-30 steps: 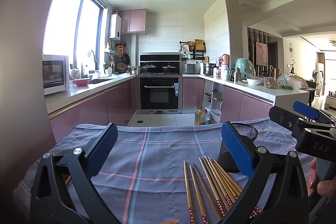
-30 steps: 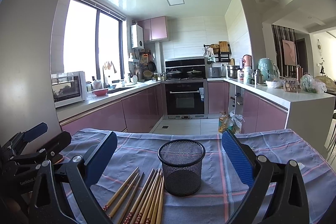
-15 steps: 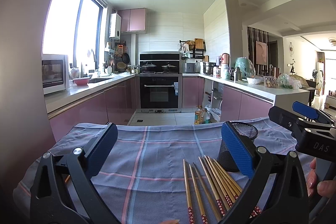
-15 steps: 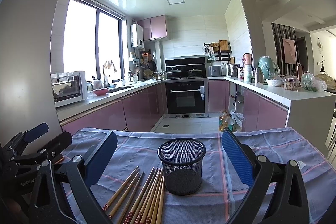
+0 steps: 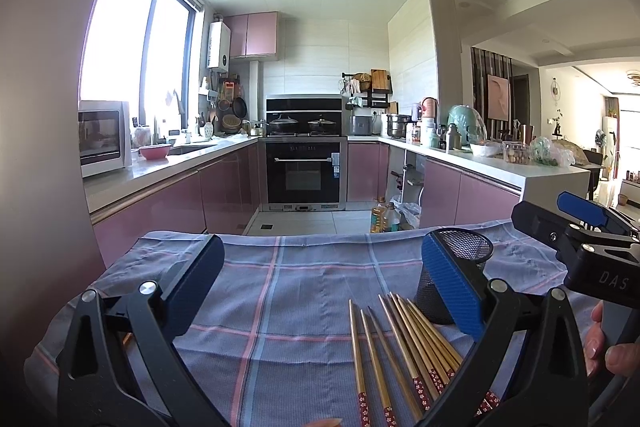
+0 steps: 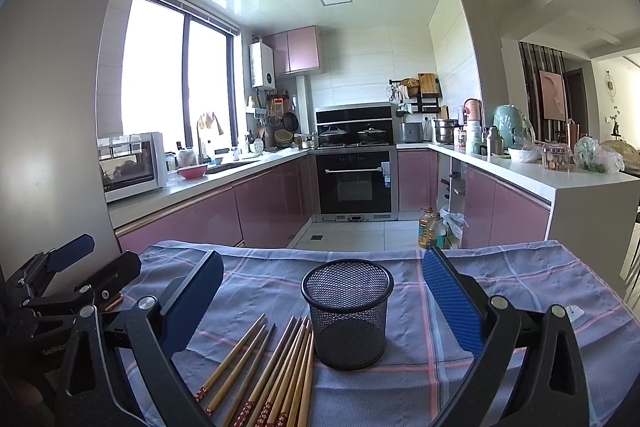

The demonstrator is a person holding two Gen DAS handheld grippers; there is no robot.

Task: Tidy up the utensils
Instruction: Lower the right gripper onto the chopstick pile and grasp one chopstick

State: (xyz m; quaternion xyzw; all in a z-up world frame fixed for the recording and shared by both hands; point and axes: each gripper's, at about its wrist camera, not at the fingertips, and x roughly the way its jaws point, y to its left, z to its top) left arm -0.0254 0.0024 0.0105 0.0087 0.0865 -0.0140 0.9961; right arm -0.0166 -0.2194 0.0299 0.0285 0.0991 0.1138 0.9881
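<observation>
Both grippers hover low over the desk, and neither has anything between its fingers. The left gripper [image 5: 318,291] has its jaws spread wide, blue pads far apart, with only the checked cloth [image 5: 280,291] showing in the gap. The right gripper [image 6: 324,301] is just as wide, and from its camera the black mesh cup [image 6: 347,311] stands upright dead centre between the two pads, touching neither.

The chopsticks [image 6: 276,367] lie flat on the cloth in a loose fan, just to the left of the cup as the right camera sees it, their patterned red ends pointing toward the camera. The nearest sticks run right up beside the cup's base; whether they touch it cannot be told. From the left camera the same chopsticks [image 5: 400,343] lie low and right of centre, with the mesh cup [image 5: 460,267] partly hidden behind the right-hand blue pad.

Off at the left camera's right edge sits the right gripper [image 5: 576,227], and a hand [image 5: 608,343] shows by its fingertips at the frame's edge. In the right camera, the left gripper [image 6: 72,271] pokes in at the far left.

Beyond the desk edge runs a kitchen: pink cabinets [image 6: 272,207], a black oven [image 6: 354,179], a white microwave [image 5: 104,137] on the side counter.
</observation>
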